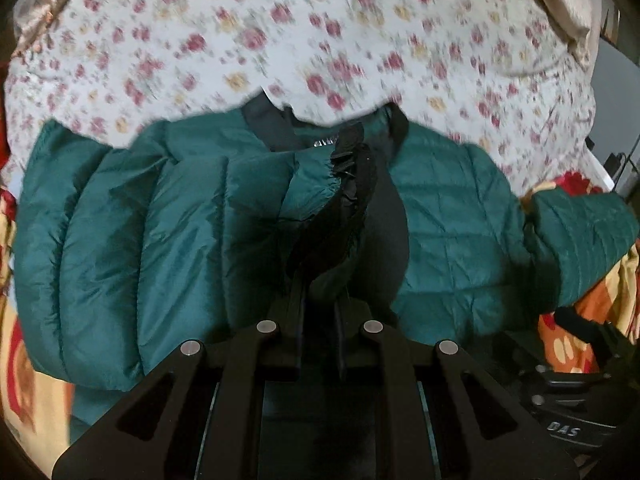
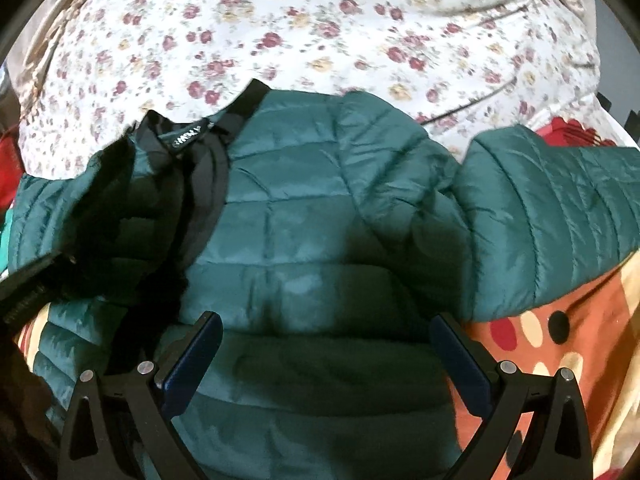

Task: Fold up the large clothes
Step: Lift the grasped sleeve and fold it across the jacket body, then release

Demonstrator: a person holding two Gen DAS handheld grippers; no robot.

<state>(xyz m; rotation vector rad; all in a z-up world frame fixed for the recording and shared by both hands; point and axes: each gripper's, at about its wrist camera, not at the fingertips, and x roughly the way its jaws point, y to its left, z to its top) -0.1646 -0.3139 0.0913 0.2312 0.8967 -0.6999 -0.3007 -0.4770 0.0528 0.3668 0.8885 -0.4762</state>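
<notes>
Teal quilted puffer jacket (image 2: 304, 216) lies spread on a bed, partly on a white floral sheet (image 2: 304, 28) at the far side and partly on an orange blanket with red, cream and black dots (image 2: 560, 344) at the near side. No containers in view.

Left tool (image 1: 320, 292) is clenched on the jacket's left sleeve at the cuff end; the teal fabric and the black gathered cuff trim (image 1: 352, 160) bunch up between the fingers and rise in front of the camera. The sleeve is carried over the jacket's body, crossing toward the black collar (image 1: 276, 128) and dark inner lining (image 1: 384, 232). This bunched sleeve blocks much of the jacket's middle in the left wrist view.

Right tool (image 2: 326, 344) is released, jaws standing wide apart with blue pads (image 2: 192, 364) showing, hovering over the lower body of the jacket; nothing is between the pads. Contact with the fabric cannot be told.

The other sleeve (image 2: 552, 216) lies out to the right, its end over the orange blanket. In the right wrist view a neck label (image 2: 188, 140) shows at the collar, text unreadable. Part of the right tool's black frame (image 1: 572, 400) shows low at the right edge of the left wrist view. Red fabric (image 2: 568, 136) peeks out at the right edge near the sheet. The left wrist view is motion-blurred on the sheet.
</notes>
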